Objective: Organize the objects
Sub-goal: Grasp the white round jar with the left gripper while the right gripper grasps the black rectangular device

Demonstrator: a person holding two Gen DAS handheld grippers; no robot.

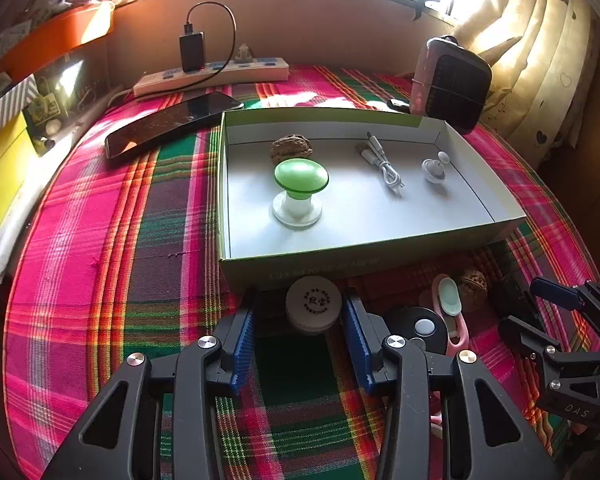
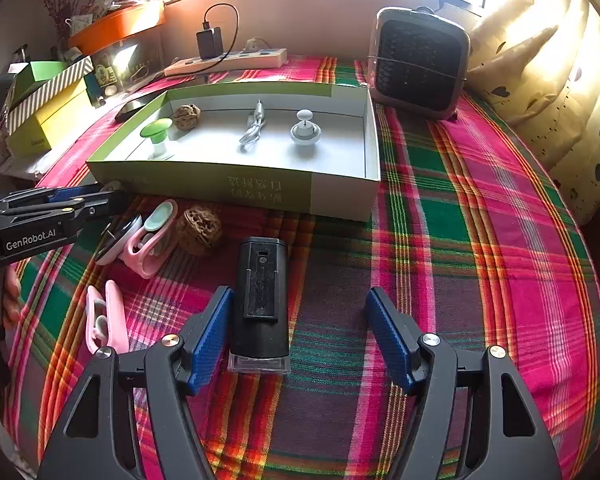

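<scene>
Your left tongs (image 1: 298, 344) stand open around the round beige tin (image 1: 314, 304), which lies on the desk (image 1: 100, 280) just against the near wall of the open box (image 1: 380, 252); neither blue pad visibly presses on it, so it looks framed rather than gripped. Your right tongs (image 2: 300, 340) also stand wide open, with the black rectangular device (image 2: 260, 300) lying lengthwise between the pads, close to the one at 9 o'clock and well clear of the one at 3 o'clock. At 11 o'clock from that device you have a walnut (image 2: 199, 230), and beside it at 9 o'clock a pink clip with a mint pad (image 2: 152, 236), then a black-and-white round disc (image 2: 118, 240). A second pink clip (image 2: 104, 320) lies nearer you, at 9 o'clock of the right tongs. Inside the box, from 9 to 3 o'clock, sit a green mushroom-shaped knob (image 1: 300, 192), another walnut (image 1: 292, 148) just behind it, a coiled white cable (image 1: 384, 164) and a small white gadget (image 1: 434, 168). Beyond the box lie a dark phone (image 1: 172, 124), a power strip (image 1: 212, 74) with a black charger plugged in, and a small heater (image 2: 418, 62) at 1 o'clock.
</scene>
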